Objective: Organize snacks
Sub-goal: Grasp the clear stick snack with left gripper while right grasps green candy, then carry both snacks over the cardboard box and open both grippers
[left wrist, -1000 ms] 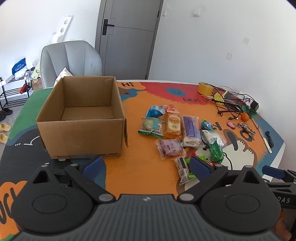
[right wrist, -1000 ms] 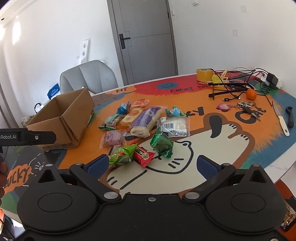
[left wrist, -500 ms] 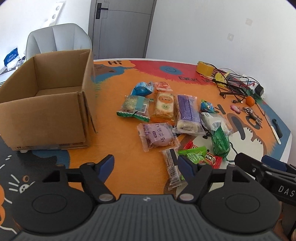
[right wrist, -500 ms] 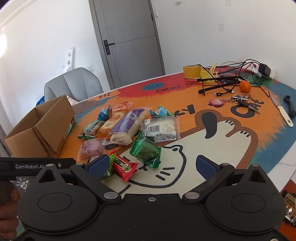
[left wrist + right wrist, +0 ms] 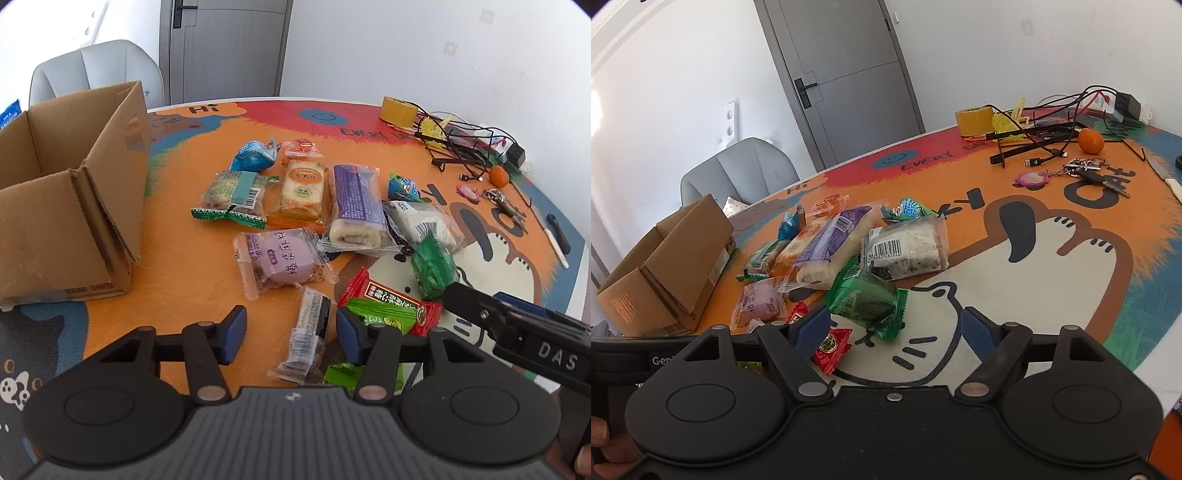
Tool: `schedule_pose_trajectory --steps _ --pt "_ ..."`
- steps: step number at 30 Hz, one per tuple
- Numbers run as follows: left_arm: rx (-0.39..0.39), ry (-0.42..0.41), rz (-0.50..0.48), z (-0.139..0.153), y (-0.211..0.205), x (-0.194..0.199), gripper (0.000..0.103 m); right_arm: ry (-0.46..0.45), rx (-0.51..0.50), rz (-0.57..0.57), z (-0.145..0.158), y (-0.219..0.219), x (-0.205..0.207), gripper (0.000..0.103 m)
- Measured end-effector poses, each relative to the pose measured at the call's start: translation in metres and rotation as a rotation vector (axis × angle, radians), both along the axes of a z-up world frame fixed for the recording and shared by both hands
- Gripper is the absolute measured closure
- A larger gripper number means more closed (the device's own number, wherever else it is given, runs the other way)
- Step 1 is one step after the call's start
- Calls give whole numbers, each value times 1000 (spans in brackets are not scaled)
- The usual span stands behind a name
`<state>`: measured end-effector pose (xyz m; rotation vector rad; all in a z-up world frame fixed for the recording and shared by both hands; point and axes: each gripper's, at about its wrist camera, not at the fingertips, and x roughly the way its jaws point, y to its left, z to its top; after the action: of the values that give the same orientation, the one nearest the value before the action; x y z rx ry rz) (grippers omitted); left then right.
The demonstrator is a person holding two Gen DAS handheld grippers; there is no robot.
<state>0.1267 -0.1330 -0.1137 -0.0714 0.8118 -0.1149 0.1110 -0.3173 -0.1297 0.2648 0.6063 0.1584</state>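
Left gripper (image 5: 290, 329), jaws just narrowing but apart, straddles a clear snack packet (image 5: 308, 338) untouched. Right gripper (image 5: 892, 326), also narrowing, gapes near a green packet (image 5: 866, 302). Cardboard box (image 5: 74, 206) alongside, contents hidden.

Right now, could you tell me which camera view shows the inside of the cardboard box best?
The left wrist view: the cardboard box faces it with its open top showing inner walls. The right wrist view sees the box from its outer side, so only a sliver of the interior shows.

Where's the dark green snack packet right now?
In the right wrist view, the dark green packet lies just ahead of the right gripper, in front of the barcoded white packet.
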Motion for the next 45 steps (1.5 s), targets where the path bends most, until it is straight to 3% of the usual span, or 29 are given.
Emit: schedule_pose_trajectory --steps 2,6,15,16,17,20,23,45 --pt "15 -5 -14 0 -4 -2 55 -1 2 11 -1 2 5 25" --pt "25 -14 -3 -1 -1 -4 85 -11 -18 35 -1 13 14 25" --pt "-26 -35 42 6 29 -9 86 8 -51 51 -4 31 29 28" --pt "-28 -42 47 8 31 -9 86 8 -51 48 -5 32 30 33" --pt "-31 -53 53 10 34 -10 86 3 -59 42 -5 33 30 49" --pt "-38 -76 68 16 41 -13 86 0 -80 48 -5 35 29 67" --pt "-40 -100 82 23 47 -18 86 -4 -31 58 -2 31 26 69" --pt "-58 -278 200 82 105 -50 86 -167 -38 180 61 84 10 70"
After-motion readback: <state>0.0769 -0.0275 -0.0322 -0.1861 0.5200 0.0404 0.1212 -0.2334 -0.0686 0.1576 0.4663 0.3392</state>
